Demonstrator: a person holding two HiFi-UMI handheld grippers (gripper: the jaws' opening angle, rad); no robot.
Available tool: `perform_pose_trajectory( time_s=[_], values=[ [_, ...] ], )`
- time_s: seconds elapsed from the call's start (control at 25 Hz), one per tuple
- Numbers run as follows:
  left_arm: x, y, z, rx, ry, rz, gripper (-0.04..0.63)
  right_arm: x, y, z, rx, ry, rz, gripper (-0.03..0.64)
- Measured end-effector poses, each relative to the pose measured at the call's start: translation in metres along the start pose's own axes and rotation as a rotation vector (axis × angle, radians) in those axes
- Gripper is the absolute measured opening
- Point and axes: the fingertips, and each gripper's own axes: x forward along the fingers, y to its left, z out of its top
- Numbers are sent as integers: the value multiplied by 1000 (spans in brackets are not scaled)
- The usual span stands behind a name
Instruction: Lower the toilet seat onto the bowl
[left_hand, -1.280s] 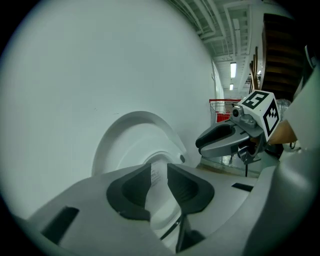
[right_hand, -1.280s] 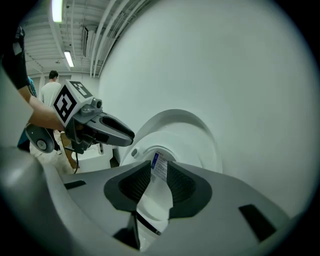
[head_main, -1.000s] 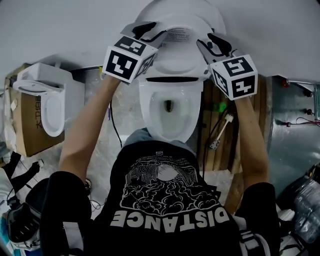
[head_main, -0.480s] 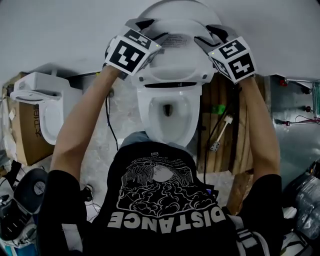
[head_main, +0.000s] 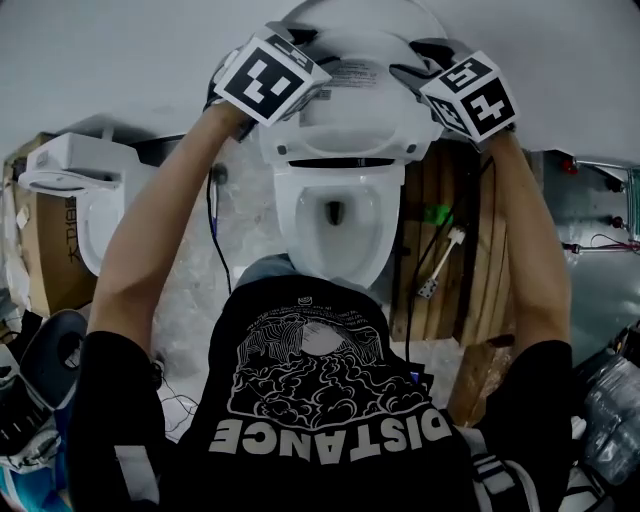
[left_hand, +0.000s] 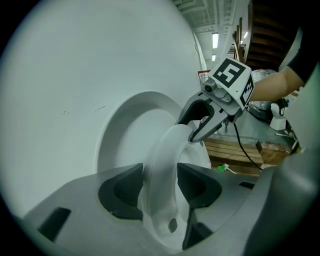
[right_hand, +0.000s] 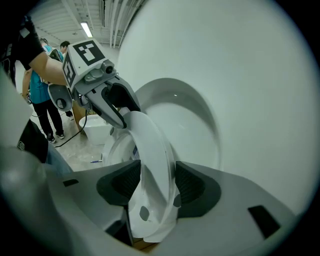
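Note:
The white toilet seat stands raised and tilted above the bowl, in front of the lid at the wall. My left gripper straddles the seat's left edge. In the left gripper view the seat rim runs between the wide-set pads of the left gripper. My right gripper straddles the right edge. Its jaws are opening, with the rim between the pads of the right gripper. Each gripper view shows the other gripper: the right one, the left one.
A second toilet sits on a cardboard box at the left. A wooden pallet with a white brush and a green item lies right of the bowl. Cables trail on the floor. A person stands behind.
Both grippers have moved up the picture toward the wall, staying at the seat's two sides. Their cubes now sit higher beside the seat.

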Motion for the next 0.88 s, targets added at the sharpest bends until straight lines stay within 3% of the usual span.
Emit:
perform_pose_trajectory(
  time_s=[0.2,0.32,0.4,0.88],
  values=[
    [-6,-7,0,5,23,-1,214,-6,8,-3,-59,16,17,218],
    [-11,-11,-2,31,34,24,167,-13,12,-5,-76,14,19,196],
    [-15,-16,-3,31,39,29,166,-18,15,-6,-85,8,13,167],
    [-42,-52,-7,84,64,115,164,-51,46,-11,-141,-5,30,145]
  ],
)
